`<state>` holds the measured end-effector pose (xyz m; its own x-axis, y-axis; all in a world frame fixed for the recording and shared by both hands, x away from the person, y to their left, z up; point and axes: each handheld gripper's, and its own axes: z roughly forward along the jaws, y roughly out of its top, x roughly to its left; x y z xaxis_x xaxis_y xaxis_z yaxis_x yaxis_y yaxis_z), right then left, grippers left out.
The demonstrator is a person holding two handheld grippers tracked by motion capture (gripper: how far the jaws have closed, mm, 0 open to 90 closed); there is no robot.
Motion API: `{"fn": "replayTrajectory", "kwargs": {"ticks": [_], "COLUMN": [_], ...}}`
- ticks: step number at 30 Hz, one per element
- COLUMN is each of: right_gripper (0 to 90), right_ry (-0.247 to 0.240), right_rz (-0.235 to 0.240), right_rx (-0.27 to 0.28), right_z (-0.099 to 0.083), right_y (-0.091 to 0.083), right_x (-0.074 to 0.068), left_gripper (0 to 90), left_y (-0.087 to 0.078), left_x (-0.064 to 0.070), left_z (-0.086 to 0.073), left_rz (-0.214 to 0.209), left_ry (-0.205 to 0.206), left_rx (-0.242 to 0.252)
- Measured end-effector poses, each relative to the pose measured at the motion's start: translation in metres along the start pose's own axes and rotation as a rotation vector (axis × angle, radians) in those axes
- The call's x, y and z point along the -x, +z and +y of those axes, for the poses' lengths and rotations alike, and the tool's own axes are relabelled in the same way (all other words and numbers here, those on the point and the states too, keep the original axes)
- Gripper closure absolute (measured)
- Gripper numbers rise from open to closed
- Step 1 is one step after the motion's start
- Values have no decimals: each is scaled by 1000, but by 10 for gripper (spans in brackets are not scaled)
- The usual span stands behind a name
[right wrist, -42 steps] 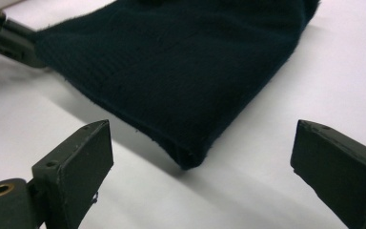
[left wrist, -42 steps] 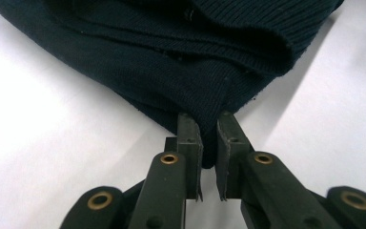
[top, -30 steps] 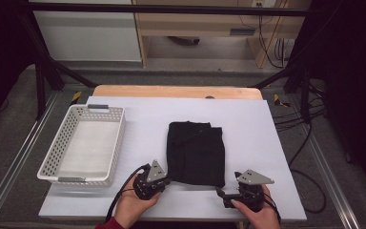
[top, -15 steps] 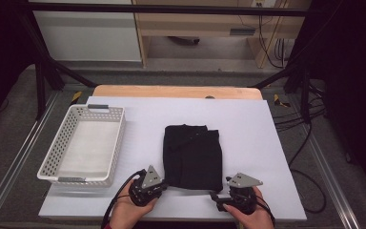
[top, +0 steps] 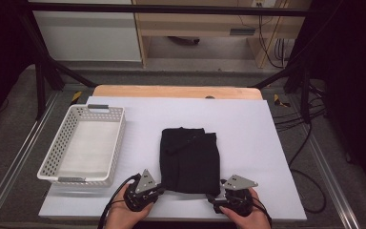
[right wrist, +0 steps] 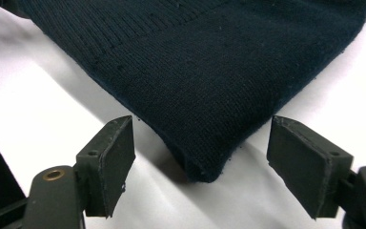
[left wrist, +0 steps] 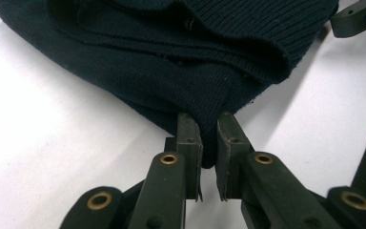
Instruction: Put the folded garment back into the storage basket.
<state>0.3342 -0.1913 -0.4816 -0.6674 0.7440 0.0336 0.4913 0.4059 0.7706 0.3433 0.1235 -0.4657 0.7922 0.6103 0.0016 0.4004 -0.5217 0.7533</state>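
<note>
- High view: folded dark sweater [top: 189, 160] lies mid-table on the white sheet [top: 248, 124], right of the white basket [top: 83, 145]. Left gripper [top: 158, 189] and right gripper [top: 216, 202] sit at its near corners.
- Left gripper view: jaws pinched on the sweater's corner [left wrist: 209, 129].
- Right gripper view: jaws wide apart, flanking the other corner [right wrist: 205, 164], gripping nothing.

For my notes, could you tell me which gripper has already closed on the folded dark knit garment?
The left gripper: its jaws pinch the dark knit garment's corner; the right gripper is open.
</note>
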Motion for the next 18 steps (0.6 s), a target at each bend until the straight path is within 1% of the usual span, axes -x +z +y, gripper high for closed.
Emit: {"fn": "replayTrajectory", "kwargs": {"ticks": [11, 18], "right_gripper": [289, 292], "right_ry": [-12, -17], "right_rz": [11, 12], "right_rx": [-6, -9], "right_z": [1, 0], "right_y": [1, 2], "right_x": [-2, -3], "left_gripper": [824, 823], "left_y": [-4, -4], "left_x": [2, 2], "left_z": [-4, -4], "left_rz": [2, 2], "left_ry": [-1, -1], "left_rx": [0, -2]}}
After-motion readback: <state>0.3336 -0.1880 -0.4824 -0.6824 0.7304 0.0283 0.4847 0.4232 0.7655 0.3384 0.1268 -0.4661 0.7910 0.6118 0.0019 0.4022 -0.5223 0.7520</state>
